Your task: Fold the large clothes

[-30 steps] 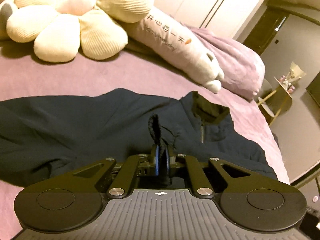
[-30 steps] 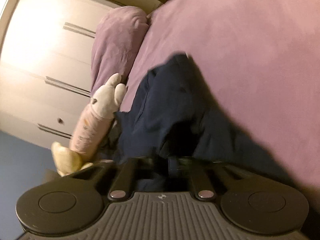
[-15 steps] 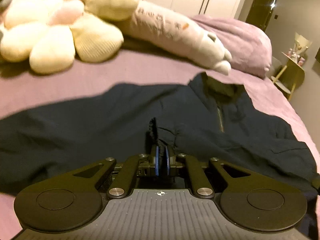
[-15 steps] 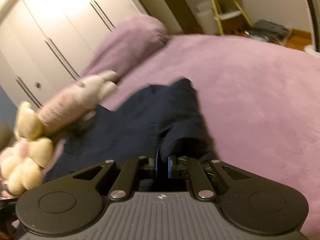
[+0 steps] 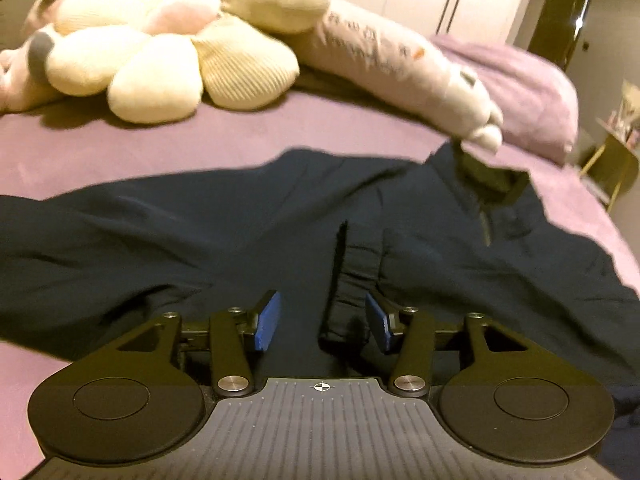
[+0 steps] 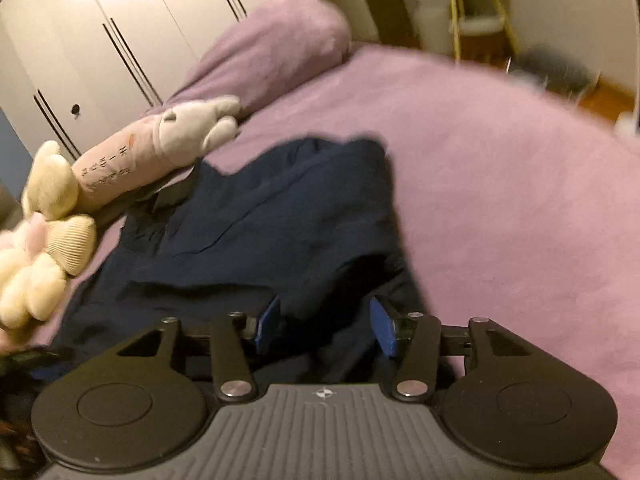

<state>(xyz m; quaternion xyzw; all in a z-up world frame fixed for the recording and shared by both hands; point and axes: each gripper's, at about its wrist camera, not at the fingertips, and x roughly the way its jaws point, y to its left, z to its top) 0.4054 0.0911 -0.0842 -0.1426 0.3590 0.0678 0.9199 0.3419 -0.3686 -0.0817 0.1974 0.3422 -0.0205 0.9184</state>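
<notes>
Jacket (image 5: pixel 248 232) spread on bed (image 5: pixel 120 152), cuffs just released by left gripper (image 5: pixel 322 326) and right gripper (image 6: pixel 325 323), jaws newly parted, nothing pinched; next, regrasp for another fold.

Blurred, unreadable printed characters along the long pink plush pillow (image 5: pixel 384 52); nothing else lettered.

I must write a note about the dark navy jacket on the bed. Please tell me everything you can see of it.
The dark navy jacket is soft woven cloth with a stand-up collar, a short front zip and a gathered cuff. It lies crumpled, a sleeve folded inward, on the mauve bed cover, below the long pink plush toy. The left gripper and right gripper have just opened; cloth lies between the jaws, unpressed.
</notes>
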